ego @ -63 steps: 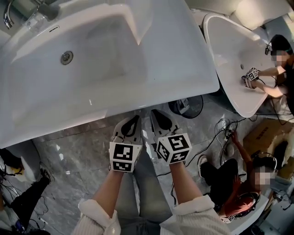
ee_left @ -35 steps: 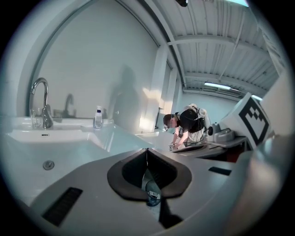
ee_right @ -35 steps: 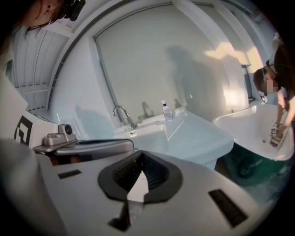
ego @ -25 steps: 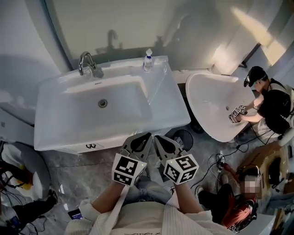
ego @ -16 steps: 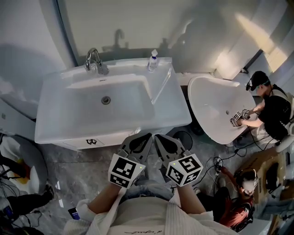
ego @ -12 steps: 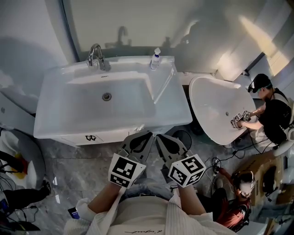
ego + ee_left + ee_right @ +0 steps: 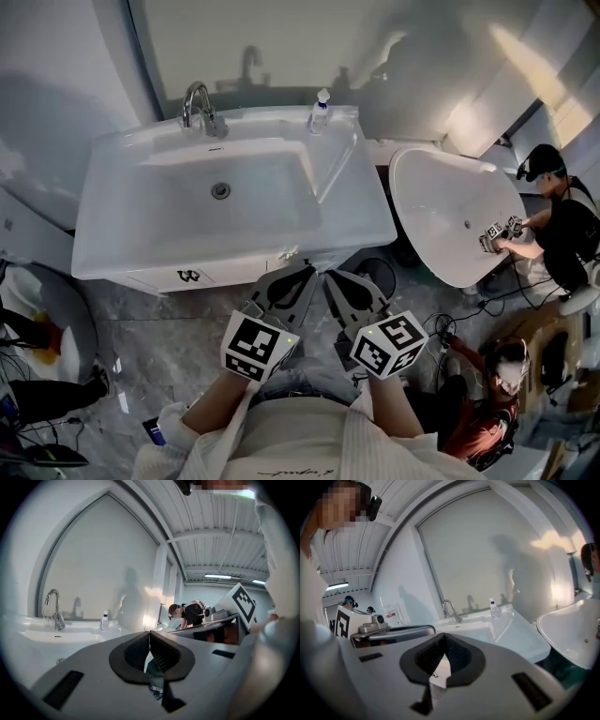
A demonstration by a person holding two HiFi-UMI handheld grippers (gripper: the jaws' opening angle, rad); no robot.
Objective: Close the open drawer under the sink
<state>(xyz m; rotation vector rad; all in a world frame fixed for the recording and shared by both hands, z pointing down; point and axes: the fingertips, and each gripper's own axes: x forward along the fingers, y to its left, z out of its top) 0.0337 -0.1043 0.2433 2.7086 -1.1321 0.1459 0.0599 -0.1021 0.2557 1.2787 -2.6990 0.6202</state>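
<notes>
Backing off from where we stood a moment ago, we now see the whole sink [image 7: 141, 253], with its faucet [image 7: 197, 103] and a small bottle [image 7: 321, 111] on the back rim. Our left claw [image 7: 302, 274] and right claw [image 7: 333, 277] hang side by side before the sink's front edge, each clenched tip to tip on nothing. We see the drawer [image 7: 225, 275] as a narrow white strip just under that edge, clear of both claws.
</notes>
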